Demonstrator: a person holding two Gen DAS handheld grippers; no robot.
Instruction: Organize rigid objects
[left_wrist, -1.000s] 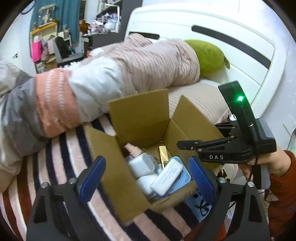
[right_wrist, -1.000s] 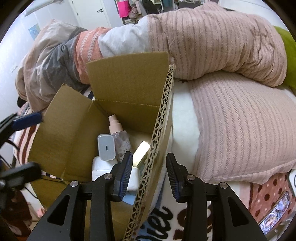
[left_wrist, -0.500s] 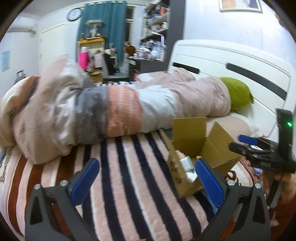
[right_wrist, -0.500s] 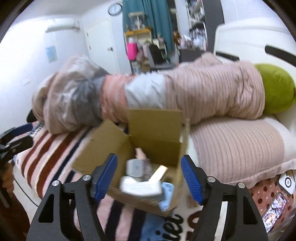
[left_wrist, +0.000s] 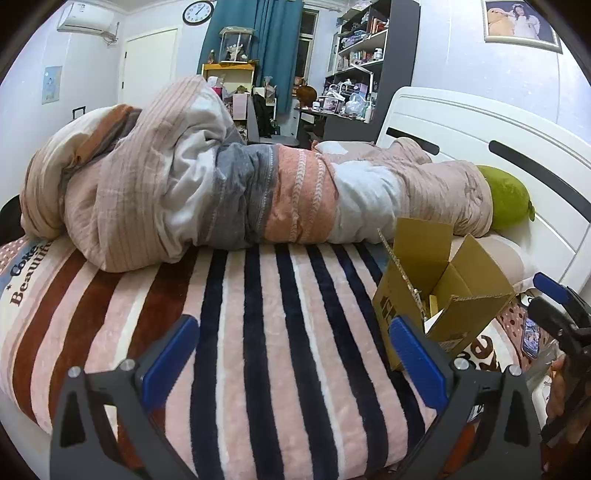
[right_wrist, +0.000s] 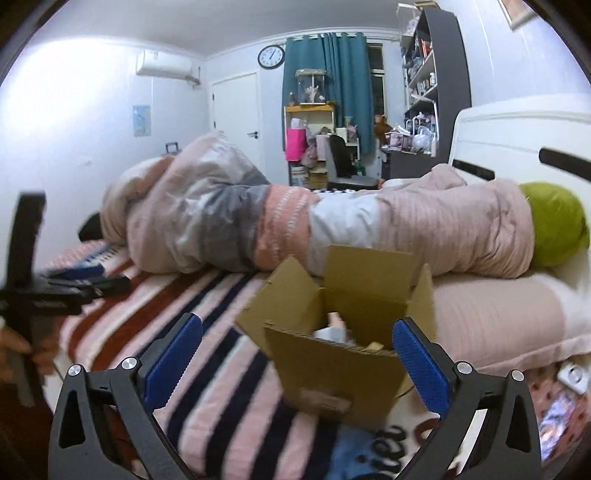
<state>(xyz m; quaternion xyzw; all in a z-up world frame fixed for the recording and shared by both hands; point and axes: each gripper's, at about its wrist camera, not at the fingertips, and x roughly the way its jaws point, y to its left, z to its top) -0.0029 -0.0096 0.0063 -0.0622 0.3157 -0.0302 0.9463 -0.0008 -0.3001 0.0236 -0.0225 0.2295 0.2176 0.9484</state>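
Cardboard, brown and corrugated: an open box (right_wrist: 340, 354) with all four flaps up stands on the striped plush bedspread (left_wrist: 258, 332), near the head end of the bed. From the right-hand camera it sits at about 6 o'clock, straight ahead of the right tongs (right_wrist: 297, 354); their blue-padded jaws are opening and already very wide, framing the box from a distance without touching it and holding nothing. Inside the box only a few tops show: something white and something pale gold, too small to name.

From the left-hand camera the box (left_wrist: 439, 295) lies at about 4 o'clock, just past the right-side pad. The left tongs (left_wrist: 293, 360) gape fully, empty, with only bare stripes between their pads. The right tongs (left_wrist: 557, 306) appear at the 4 o'clock edge there, beyond the box.

Behind the box, at 12 o'clock, a rolled quilt in pink, grey and white bands (right_wrist: 295, 229) runs across the bed. A round lime-green cushion (right_wrist: 557, 225) rests at its 3 o'clock end against the white headboard (left_wrist: 480, 147).
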